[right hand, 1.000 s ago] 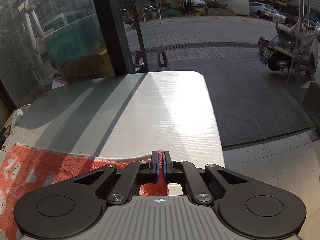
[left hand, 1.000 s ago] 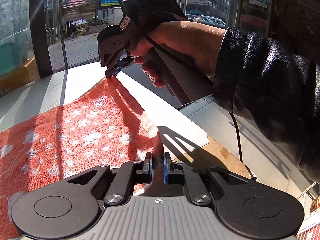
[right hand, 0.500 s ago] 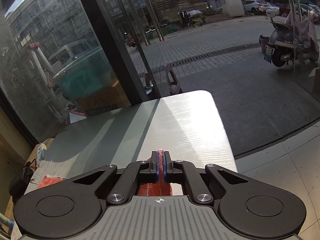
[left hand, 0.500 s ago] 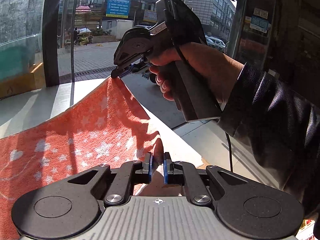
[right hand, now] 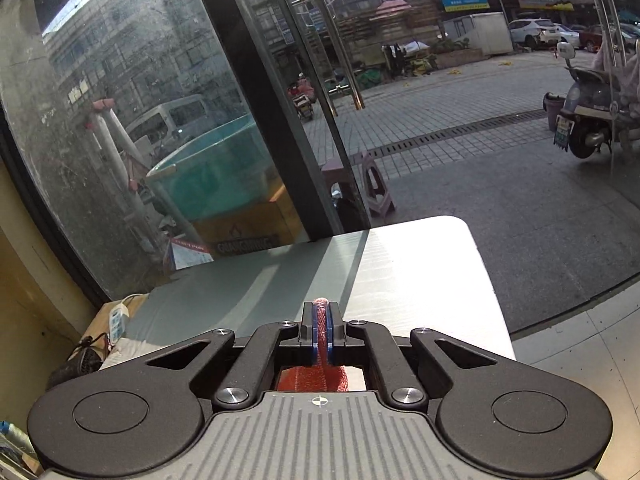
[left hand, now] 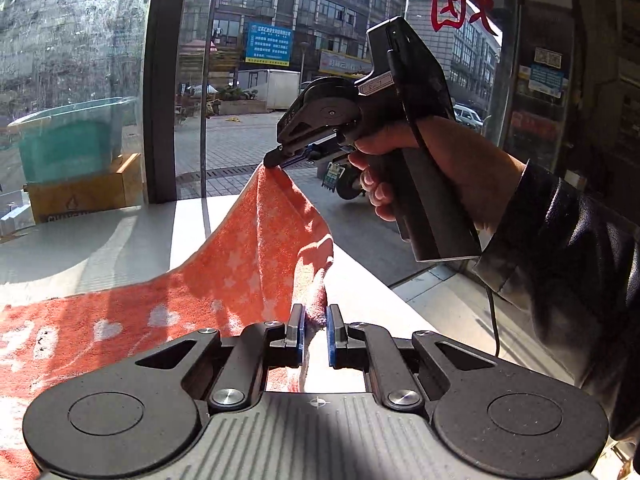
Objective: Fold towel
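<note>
Only the left view shows the one orange towel spread out: it rises off the table between two grippers. The right gripper pinches one corner aloft; the left gripper clamps another. The right view shows only a pinched bit of towel above the table.

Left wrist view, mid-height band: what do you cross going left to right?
Teal tub behind the glass → dark window post → raised corner of the orange towel → right gripper shut on that corner → hand on its handle → black jacket sleeve.
</note>
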Action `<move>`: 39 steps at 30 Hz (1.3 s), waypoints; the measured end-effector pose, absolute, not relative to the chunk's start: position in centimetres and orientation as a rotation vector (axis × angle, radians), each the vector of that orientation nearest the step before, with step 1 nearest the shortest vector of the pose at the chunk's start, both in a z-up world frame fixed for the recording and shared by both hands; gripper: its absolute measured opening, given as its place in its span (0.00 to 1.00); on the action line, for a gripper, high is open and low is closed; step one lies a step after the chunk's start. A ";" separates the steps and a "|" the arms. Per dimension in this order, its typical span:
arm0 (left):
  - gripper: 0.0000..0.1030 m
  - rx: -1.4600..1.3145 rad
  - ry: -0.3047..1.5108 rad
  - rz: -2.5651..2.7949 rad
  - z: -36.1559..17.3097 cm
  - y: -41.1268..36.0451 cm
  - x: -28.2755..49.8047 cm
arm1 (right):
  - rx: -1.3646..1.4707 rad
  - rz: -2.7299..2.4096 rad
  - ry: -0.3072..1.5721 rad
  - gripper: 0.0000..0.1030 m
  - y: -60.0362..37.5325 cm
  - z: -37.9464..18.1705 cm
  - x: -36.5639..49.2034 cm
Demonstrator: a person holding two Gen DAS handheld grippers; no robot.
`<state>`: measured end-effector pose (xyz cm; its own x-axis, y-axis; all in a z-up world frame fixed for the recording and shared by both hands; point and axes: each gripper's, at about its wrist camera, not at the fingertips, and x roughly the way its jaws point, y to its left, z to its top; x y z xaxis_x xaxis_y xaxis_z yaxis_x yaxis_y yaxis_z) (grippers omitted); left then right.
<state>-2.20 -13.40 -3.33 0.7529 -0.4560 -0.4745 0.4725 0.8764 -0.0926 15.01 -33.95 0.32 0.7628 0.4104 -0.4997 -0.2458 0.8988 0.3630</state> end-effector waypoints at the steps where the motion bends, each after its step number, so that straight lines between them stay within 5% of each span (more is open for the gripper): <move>1: 0.10 0.032 0.506 -0.499 -3.2 -13.0 -2.4 | 0.287 0.368 0.602 0.04 -33.6 0.5 15.0; 39: 0.11 -0.120 0.425 -0.165 -1.5 1.7 -6.3 | 0.244 0.661 0.585 0.04 -16.0 2.4 15.9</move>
<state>-6.32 1.74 -1.47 0.8982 -0.1835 -0.3994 0.1335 0.9797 -0.1497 15.89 -16.00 2.39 0.6372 0.6388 -0.4312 -0.5055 0.7688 0.3917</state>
